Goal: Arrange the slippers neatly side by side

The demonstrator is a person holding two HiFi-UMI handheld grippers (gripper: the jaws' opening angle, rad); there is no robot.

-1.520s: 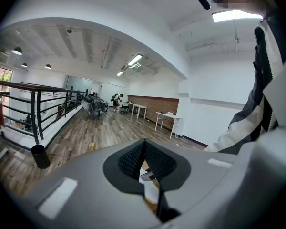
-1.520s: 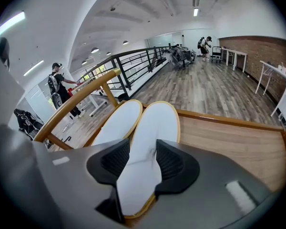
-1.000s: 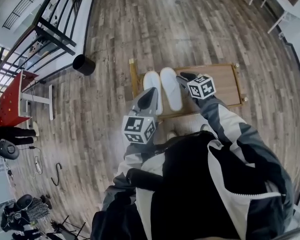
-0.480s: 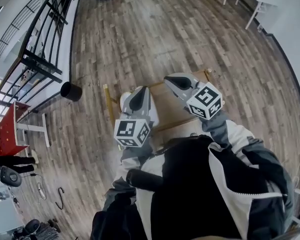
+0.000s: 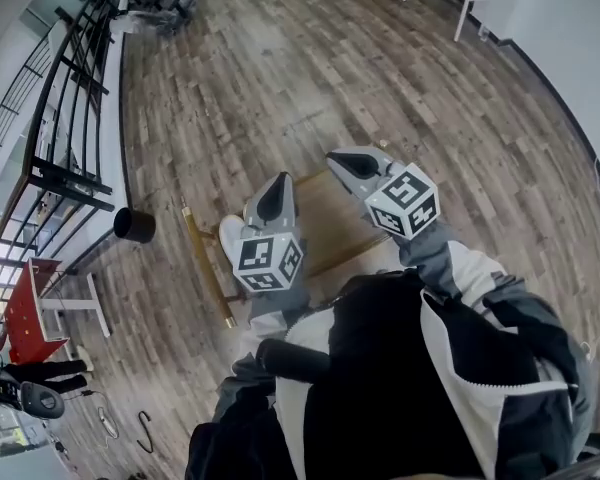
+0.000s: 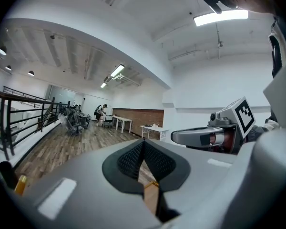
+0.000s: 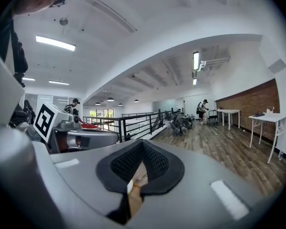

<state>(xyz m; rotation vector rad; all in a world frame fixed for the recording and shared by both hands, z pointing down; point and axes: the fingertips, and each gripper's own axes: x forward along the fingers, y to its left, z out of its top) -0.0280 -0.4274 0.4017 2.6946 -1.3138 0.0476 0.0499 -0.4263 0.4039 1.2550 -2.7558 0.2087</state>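
Wooden floor (image 5: 280, 58) drops away as left gripper (image 5: 276, 186) and right gripper (image 5: 345, 161) lift clear, fingers closed and empty — white slippers (image 5: 229, 235) left on the low wooden board (image 5: 325, 218), seemingly arranged.

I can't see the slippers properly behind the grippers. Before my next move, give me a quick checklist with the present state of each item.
1. Left gripper empty: ok, jaws shut on nothing.
2. Right gripper empty: ok, jaws shut on nothing.
3. Grippers touching nothing: ok, both point level across the room.
4. Slippers side by side: cannot tell; only a white edge shows beside the left gripper in the head view.
5. Black bin clear of the wooden board: ok, it stands apart on the floor.
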